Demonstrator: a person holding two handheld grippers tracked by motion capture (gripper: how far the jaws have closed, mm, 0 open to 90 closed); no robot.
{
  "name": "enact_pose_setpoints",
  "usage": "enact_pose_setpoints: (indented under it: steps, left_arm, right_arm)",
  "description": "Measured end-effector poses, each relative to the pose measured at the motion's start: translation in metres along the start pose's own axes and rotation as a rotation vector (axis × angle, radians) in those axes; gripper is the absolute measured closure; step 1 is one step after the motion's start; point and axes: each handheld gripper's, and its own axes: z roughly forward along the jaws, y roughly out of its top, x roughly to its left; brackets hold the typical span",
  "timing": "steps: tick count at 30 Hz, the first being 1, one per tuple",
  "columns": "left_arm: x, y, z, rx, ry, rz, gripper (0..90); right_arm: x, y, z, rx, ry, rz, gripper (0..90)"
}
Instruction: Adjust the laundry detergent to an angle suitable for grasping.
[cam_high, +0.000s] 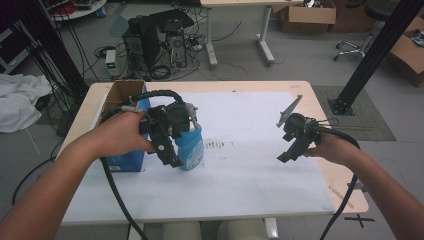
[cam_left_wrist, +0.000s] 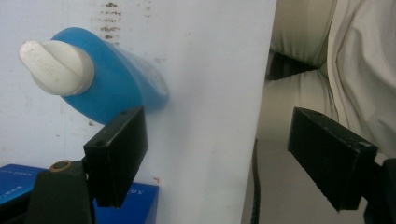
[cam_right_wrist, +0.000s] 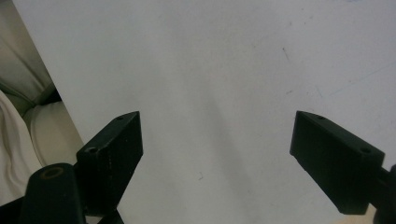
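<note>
Blue bottle (cam_high: 191, 148) stands upright on the white sheet (cam_high: 250, 180) covering the table (cam_high: 320, 107), just beside the blue carton (cam_high: 125, 161) that sits at the sheet's left edge. White twist cap (cam_left_wrist: 53, 67) on top, angled neck. Judged: thin plastic, light to moderate depending on fill, smooth sides likely slippery, body may dent under hard squeeze. Best hold looks like the waist below the shoulder, jaws across the narrow faces; the cap is too small and tapered for a sure grip. Left gripper (cam_high: 169, 145) sits directly beside the bottle on the carton side, jaws spread wide with nothing between them; in the left gripper view the bottle lies outside one jaw, close behind it rather than in the gap. Left hand (cam_high: 117, 135) wraps the handle, forearm angled in from the carton side, jaws tilted down. Right gripper (cam_high: 295, 145) hangs well apart from the bottle over bare sheet, jaws wide and empty, wrist tipped down.
</note>
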Motion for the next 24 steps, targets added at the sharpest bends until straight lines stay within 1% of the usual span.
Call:
enact_pose_setpoints:
  steps: [8, 13, 16, 18, 20, 24]
  left_arm:
    - [0.0025, -0.002, -0.0012, -0.006, 0.006, -0.023, 20.9]
    - [0.0023, -0.0028, -0.0018, -0.007, 0.011, -0.027, 20.9]
    - [0.0021, -0.0026, -0.0028, -0.005, 0.015, -0.026, 21.0]
    - [0.0018, -0.0027, -0.0032, -0.013, 0.017, -0.032, 20.9]
    - [0.0027, -0.0027, -0.0038, -0.009, 0.019, -0.025, 20.9]
    - [0.0028, -0.0031, -0.0036, -0.018, 0.023, -0.034, 20.9]
  right_arm:
    - [-0.0025, 0.0017, -0.0014, -0.006, -0.003, -0.001, 17.1]
    - [-0.001, 0.0031, -0.0006, -0.015, 0.0, -0.013, 17.0]
    - [-0.002, 0.0036, 0.0004, -0.015, -0.001, -0.007, 17.0]
    - [-0.0016, 0.0044, 0.0015, -0.016, 0.0, -0.009, 17.0]
    - [-0.0011, 0.005, 0.0028, -0.012, 0.003, -0.018, 17.0]
    - [-0.002, 0.0046, 0.0021, -0.015, 0.003, -0.011, 17.0]
